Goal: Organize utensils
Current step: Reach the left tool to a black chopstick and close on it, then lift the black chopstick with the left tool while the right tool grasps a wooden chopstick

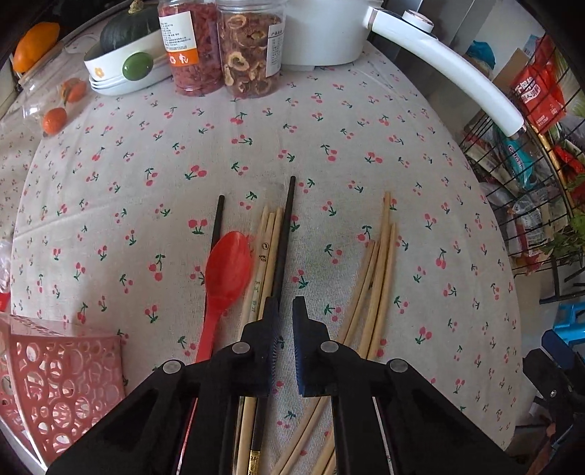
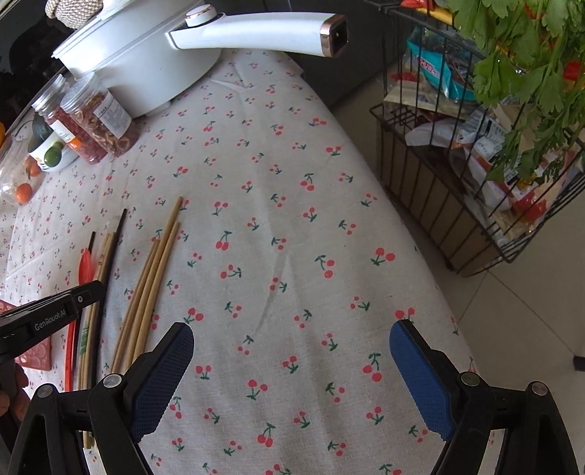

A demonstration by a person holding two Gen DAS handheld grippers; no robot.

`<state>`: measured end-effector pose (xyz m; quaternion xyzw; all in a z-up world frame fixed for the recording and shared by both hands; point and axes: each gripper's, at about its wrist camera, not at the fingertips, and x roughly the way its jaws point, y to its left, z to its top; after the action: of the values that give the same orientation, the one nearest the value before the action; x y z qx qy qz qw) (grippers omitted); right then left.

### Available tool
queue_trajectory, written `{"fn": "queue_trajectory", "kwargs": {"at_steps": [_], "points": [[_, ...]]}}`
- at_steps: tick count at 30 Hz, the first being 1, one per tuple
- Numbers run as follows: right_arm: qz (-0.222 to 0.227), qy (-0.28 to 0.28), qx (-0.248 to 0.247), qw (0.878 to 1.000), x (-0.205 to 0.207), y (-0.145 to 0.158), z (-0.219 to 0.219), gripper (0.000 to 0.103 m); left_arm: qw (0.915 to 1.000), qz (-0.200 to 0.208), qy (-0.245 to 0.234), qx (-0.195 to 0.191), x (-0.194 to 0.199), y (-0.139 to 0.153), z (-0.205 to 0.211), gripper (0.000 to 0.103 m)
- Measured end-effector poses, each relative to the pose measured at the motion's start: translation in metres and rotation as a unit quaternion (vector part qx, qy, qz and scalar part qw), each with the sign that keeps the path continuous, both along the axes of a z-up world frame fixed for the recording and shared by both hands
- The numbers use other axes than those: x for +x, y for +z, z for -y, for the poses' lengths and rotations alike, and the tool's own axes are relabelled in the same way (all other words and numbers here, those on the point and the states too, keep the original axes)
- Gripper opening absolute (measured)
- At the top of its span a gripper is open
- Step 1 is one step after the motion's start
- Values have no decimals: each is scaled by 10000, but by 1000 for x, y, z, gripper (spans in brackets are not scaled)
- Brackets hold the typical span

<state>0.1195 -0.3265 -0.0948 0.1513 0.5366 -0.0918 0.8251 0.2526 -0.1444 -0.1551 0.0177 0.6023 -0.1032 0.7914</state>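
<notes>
Two loose groups of utensils lie on the cherry-print tablecloth (image 1: 329, 120), with a strip of bare cloth between them. Nearer the pink perforated basket (image 1: 65, 387) are a red plastic spoon (image 1: 226, 274), two black chopsticks (image 1: 283, 248) and a few pale printed chopsticks (image 1: 268, 248), all roughly parallel and touching or just beside one another. On the other side of the gap lies a fan of plain bamboo chopsticks (image 1: 380, 277), its far tips spread, its near ends running under the tool. The left gripper (image 1: 283, 305) points steeply down over that gap; its jaws are drawn nearly together with only cloth visible in the slit, and one tip sits right against a black chopstick, though whether it grips it cannot be told. The right gripper (image 2: 292, 339) hangs with its jaws wide apart and nothing between them, over a broad bare stretch of cloth. That stretch runs to the table's rounded edge, beyond which stands a black wire rack (image 2: 438, 226) of packets, near the edge but clear of it. At the far end of the table stand two clear jars (image 1: 219, 47), a white bowl (image 1: 120, 69) and a white pot (image 1: 321, 33), whose long handle reaches out past the table's edge towards the rack.
</notes>
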Motion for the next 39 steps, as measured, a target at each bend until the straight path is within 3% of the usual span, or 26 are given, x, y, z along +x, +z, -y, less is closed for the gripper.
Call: {"fn": "queue_trajectory", "kwargs": {"at_steps": [15,21,28,35,36,39], "points": [[-161,-47,118,9998,5,-10,5,91,9991,52,-89,404,16,-9,20,6],[-193,-111,162,9996,8,-12,-1,91,9977,576,-350,110,-18,39,14,6],[-354,-30,321,9989,17,-23,-23,91,9922,1087,-548,-256,-78,88,-21,5],[-346,211,470,9981,30,-36,-56,90,9861,1421,-437,-742,-134,107,-68,6],[-347,228,496,9979,32,-39,-60,88,9857,1456,-402,-743,-139,106,-74,6],[-360,260,489,9978,39,-47,-71,68,9863,1259,-252,-1036,-141,102,-91,5]]}}
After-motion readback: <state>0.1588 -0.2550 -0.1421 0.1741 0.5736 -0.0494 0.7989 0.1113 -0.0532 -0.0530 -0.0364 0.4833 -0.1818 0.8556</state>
